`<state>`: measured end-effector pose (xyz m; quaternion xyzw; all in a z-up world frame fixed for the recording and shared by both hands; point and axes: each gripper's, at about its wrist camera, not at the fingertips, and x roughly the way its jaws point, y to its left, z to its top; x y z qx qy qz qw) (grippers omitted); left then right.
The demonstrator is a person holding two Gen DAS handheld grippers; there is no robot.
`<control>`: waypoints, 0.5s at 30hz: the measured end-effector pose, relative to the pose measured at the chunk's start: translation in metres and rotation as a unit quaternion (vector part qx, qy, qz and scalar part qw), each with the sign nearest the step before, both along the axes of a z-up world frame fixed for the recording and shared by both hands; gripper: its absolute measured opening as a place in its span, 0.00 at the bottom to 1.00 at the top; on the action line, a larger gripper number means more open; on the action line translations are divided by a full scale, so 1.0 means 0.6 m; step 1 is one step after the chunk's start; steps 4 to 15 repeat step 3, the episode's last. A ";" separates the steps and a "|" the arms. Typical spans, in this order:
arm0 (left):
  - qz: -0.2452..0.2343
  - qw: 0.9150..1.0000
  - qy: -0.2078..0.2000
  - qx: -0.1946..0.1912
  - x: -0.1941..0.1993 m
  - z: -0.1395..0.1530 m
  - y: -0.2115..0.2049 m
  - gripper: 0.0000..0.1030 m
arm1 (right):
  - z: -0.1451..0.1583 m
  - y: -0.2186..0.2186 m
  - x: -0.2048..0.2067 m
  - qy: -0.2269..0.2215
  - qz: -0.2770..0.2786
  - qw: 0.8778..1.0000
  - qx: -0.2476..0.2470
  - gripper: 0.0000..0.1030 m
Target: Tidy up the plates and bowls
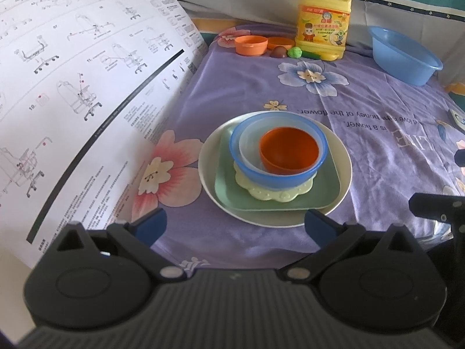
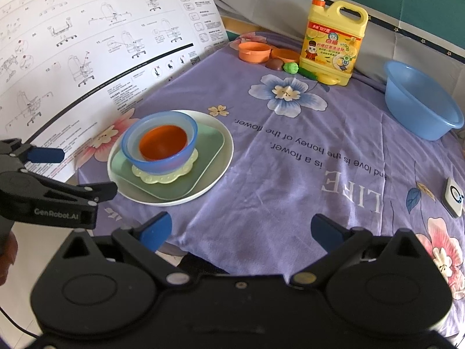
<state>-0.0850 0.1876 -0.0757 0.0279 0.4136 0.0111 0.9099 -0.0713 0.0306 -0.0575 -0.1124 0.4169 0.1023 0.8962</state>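
One stack stands on the purple cloth: a white round plate [image 1: 209,174] [image 2: 223,157], a green square plate [image 1: 325,192] [image 2: 209,151], a pale yellow flower-edged dish [image 1: 279,196] [image 2: 162,178], a blue bowl [image 1: 270,180] [image 2: 157,165], and an orange bowl [image 1: 287,152] [image 2: 162,142] innermost. My left gripper [image 1: 235,225] is open and empty, just in front of the stack. It also shows in the right wrist view [image 2: 84,171]. My right gripper [image 2: 242,229] is open and empty, nearer than the stack and to its right.
A large instruction sheet [image 1: 72,87] [image 2: 87,43] rises at the left. At the back stand two orange cups [image 1: 251,45] [image 2: 254,52], small toy foods [image 2: 290,67] and a yellow detergent bottle [image 1: 324,26] [image 2: 332,43]. A blue basin [image 1: 404,55] [image 2: 418,99] sits at right; a small white device [image 2: 453,200] lies near the right edge.
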 end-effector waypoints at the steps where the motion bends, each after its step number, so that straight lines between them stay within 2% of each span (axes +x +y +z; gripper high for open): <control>1: -0.001 1.000 -0.001 0.001 0.000 0.000 0.000 1.00 | 0.000 0.000 0.000 -0.001 0.000 1.000 0.000 1.00; 15: -0.003 1.000 -0.003 0.002 -0.001 0.002 0.002 1.00 | 0.001 0.000 -0.001 -0.003 0.001 1.000 0.000 1.00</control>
